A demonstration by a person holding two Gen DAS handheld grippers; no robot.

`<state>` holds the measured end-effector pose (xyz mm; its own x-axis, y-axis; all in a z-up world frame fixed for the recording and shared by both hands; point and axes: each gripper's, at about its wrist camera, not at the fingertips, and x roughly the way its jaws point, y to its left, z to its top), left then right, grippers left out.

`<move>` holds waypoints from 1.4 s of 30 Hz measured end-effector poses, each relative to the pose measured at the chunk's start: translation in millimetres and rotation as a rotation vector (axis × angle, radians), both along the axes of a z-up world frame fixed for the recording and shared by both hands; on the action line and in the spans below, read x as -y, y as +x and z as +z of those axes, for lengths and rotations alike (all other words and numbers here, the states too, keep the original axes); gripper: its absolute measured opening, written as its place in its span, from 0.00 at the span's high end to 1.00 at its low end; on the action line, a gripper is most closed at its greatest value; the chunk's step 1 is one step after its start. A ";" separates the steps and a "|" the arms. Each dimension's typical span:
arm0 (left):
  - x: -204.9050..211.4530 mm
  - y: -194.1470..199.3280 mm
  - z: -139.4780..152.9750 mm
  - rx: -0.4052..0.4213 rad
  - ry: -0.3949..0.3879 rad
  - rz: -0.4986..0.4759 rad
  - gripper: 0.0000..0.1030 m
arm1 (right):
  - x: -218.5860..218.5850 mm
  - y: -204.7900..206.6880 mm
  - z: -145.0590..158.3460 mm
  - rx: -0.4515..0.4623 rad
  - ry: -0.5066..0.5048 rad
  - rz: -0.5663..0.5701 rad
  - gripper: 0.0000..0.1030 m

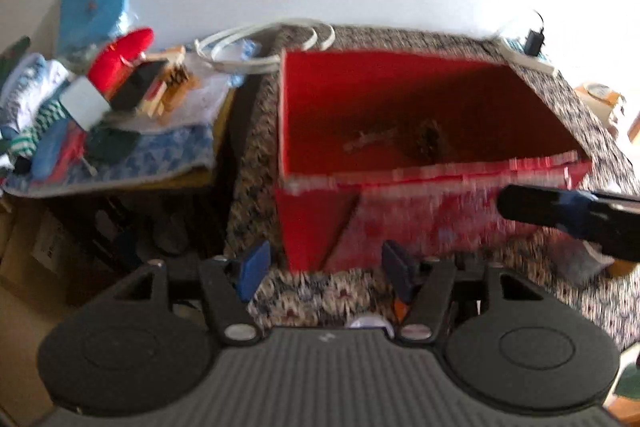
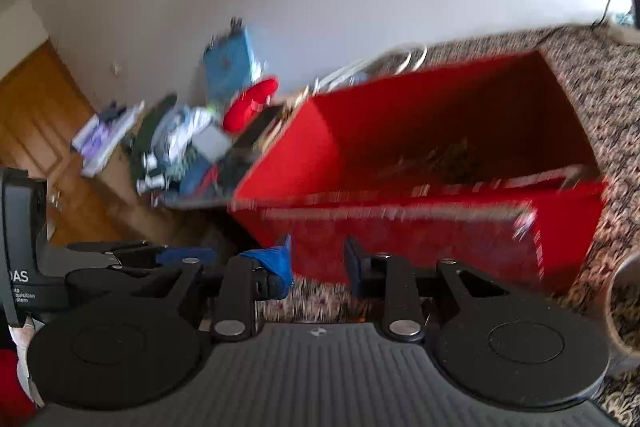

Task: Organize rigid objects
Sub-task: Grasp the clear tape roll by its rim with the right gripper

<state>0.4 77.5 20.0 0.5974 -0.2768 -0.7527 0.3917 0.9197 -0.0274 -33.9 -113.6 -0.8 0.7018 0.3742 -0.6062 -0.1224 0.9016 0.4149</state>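
- A red box (image 1: 420, 147) stands open on a desk (image 1: 600, 131) covered with a dark patterned cloth, and fills the middle of both wrist views.
- Its inner walls are plain red; the near outer wall carries a pale pattern, blurred in both views.
- On the box floor lies a dark, roundish thing like a pine cone (image 1: 430, 141), with a pale twig-like piece (image 1: 370, 141) just to its left; the blur hides finer detail.
- The left gripper (image 1: 324, 273) sits in front of the box's near left corner, its blue-padded jaws apart with nothing between them, only the cloth and the box corner behind.
- The right gripper (image 2: 318, 269) is in front of the box's near wall, jaws apart by a smaller gap and holding nothing; a scrap of blue padding looks rumpled on its left finger (image 2: 276, 263).
- In the left wrist view the right gripper's dark finger enters from the right edge, across the box's near right corner; whether it touches the box is unclear.
- In the right wrist view the left gripper's body shows at the left edge.
- Behind the box lie white cable loops (image 1: 264, 43), and at the far right corner a white power strip (image 1: 528, 61) with a black plug in it.
- Left of the desk, a lower surface holds a heap: a blue box (image 1: 96, 11) upright against the wall, a red rounded item (image 1: 120, 61), a white block (image 1: 86, 103), striped fabric and a blue patterned cloth (image 1: 160, 151).
- A round metal container (image 2: 624, 303) stands on the cloth at the right edge of the right wrist view.
- A wooden door (image 2: 36, 131) shows far left.
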 end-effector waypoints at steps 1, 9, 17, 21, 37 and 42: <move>-2.1 -3.5 -5.6 -0.007 0.000 -0.012 0.36 | -4.1 0.7 -4.7 -0.016 -0.008 0.022 0.89; -0.2 -26.0 -49.8 -0.064 0.044 -0.127 0.32 | -29.7 9.2 -38.6 -0.140 -0.053 0.132 0.89; 2.1 -25.4 -73.5 -0.107 0.030 -0.168 0.32 | -42.6 19.0 -53.0 -0.153 -0.103 0.196 0.89; 1.3 -19.9 -77.6 -0.112 0.000 -0.150 0.36 | -44.9 25.2 -61.3 -0.159 -0.134 0.223 0.88; 6.0 -15.7 -94.5 -0.124 -0.014 -0.190 0.56 | -50.6 50.4 -80.0 -0.271 -0.173 0.291 0.95; 5.7 -15.0 -94.5 -0.117 -0.015 -0.187 0.58 | -52.7 47.0 -80.0 -0.249 -0.217 0.286 1.00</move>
